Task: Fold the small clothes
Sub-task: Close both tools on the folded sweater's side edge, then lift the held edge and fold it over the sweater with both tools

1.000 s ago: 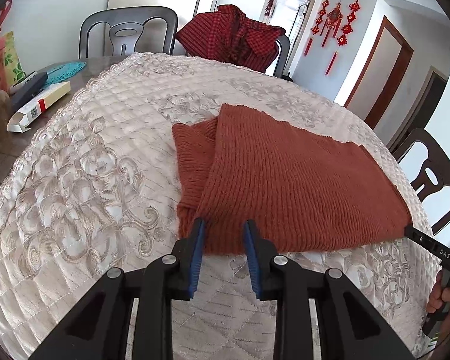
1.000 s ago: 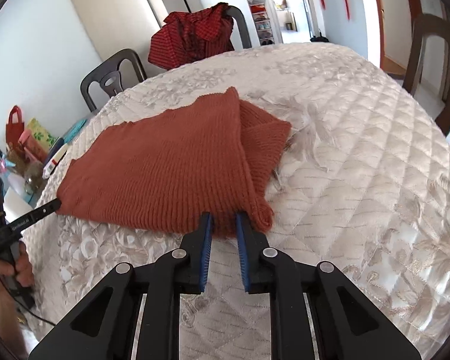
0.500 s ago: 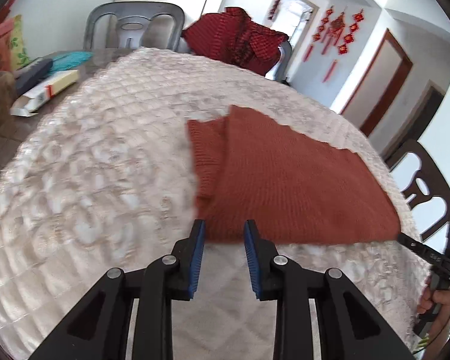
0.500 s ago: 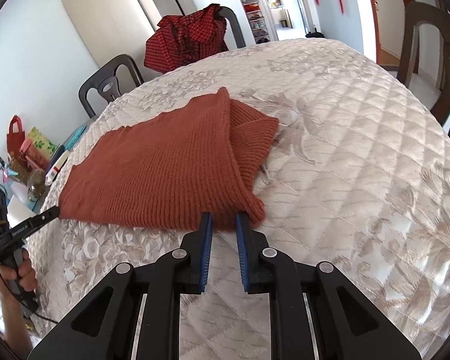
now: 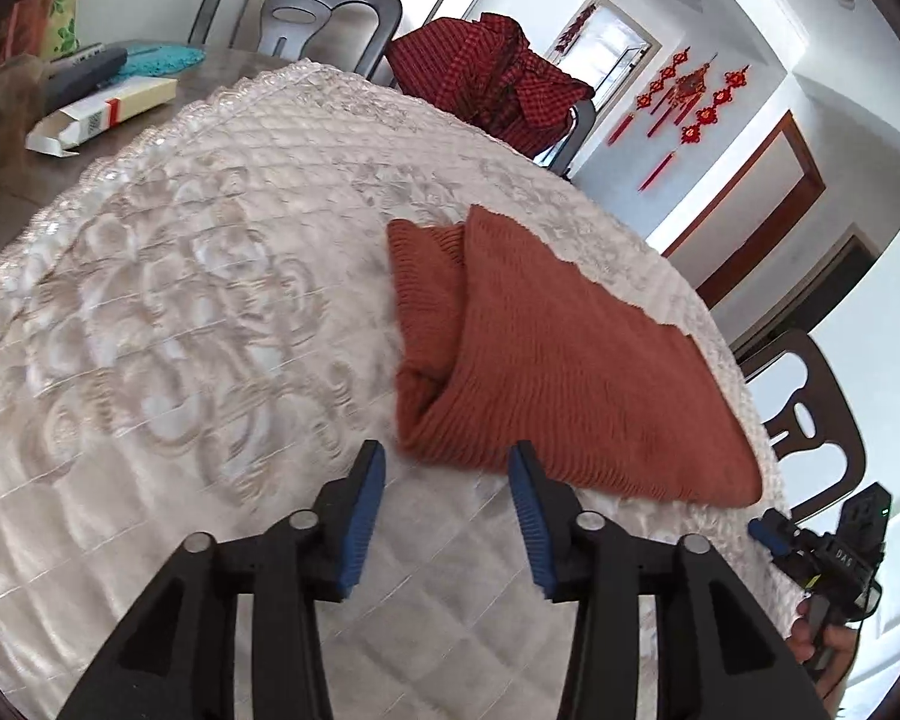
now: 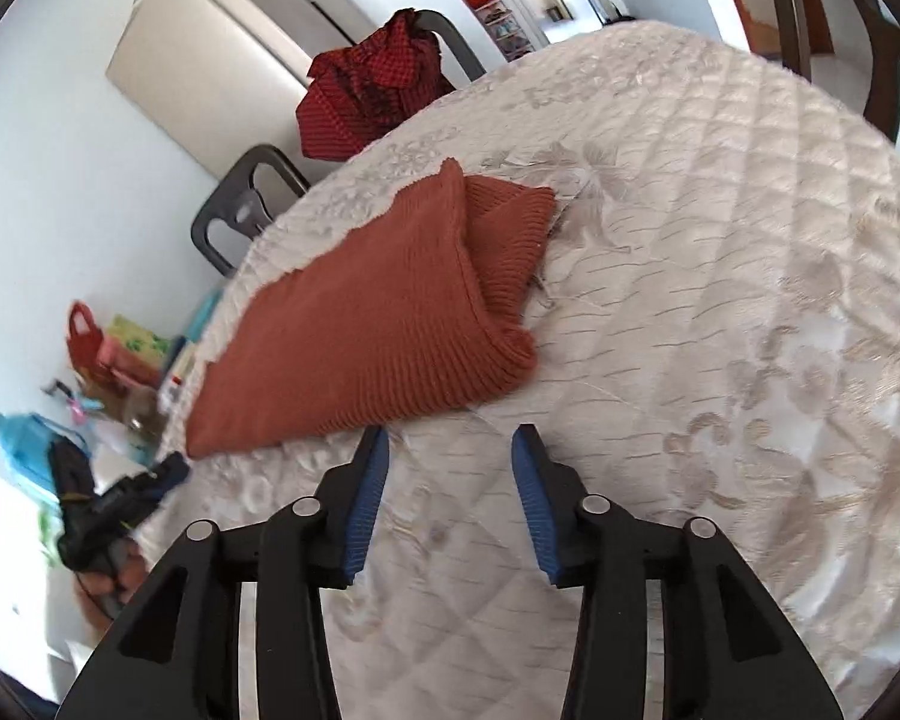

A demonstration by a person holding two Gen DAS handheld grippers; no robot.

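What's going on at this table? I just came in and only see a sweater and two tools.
A person is folding a rust-orange knit sweater on a quilted cream table cover, with a hand-held gripper in each hand. The sweater lies folded, one sleeve tucked beneath. The left hand-held gripper and the right hand-held gripper sit at its near edge; both sets of jaws are opening, with nothing between them.

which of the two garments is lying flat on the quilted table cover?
The rust-orange knit sweater, folded flat on the quilted cover. The red checked garment is bunched over a chair back beyond the table instead.
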